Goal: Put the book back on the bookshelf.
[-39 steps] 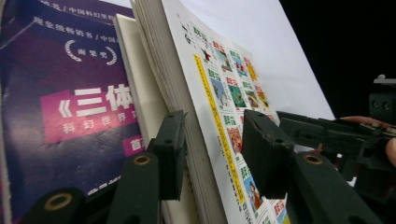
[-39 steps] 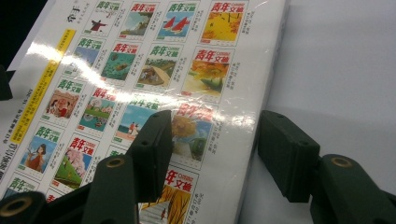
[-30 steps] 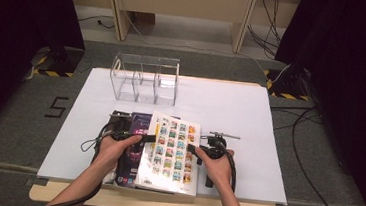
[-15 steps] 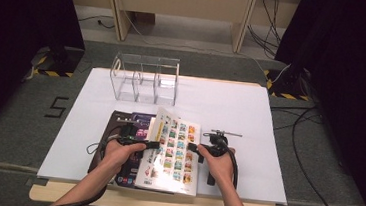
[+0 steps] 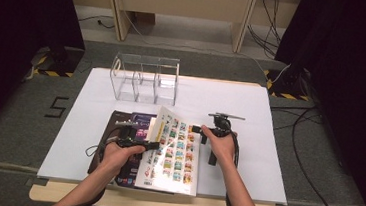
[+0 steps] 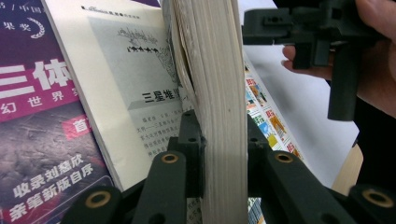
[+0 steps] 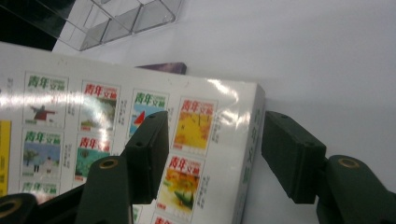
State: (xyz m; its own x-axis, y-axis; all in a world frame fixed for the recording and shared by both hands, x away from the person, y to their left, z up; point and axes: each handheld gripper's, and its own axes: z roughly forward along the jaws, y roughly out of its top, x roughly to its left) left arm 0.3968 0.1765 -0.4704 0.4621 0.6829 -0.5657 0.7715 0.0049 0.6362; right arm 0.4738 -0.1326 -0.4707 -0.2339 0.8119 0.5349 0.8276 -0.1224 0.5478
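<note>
Left gripper view puts the work nearest me: my left gripper (image 6: 219,154) has just been closing and now pinches the thick block of cream pages of the white paperback with rows of small colourful cover pictures (image 6: 212,93), its pads pressed on either side of the page edges at the lower centre of the frame. I judge the step is lifting this book by its open side, so I would keep that pinch firm and deep, or the pages may fan and slip.

Beneath it, at the left of that frame, lies the dark purple book with white characters (image 6: 37,140), which should stay flat on the white bench (image 5: 221,101).

In the right gripper view my right gripper (image 7: 215,154) stands spread, one pad over the glossy cover, the other beyond the spine edge, not yet pressing. I would slide it squarely onto the spine before closing.

Farther off, in the upper centre of the high view, waits the clear acrylic divided holder (image 5: 145,79), well apart.
</note>
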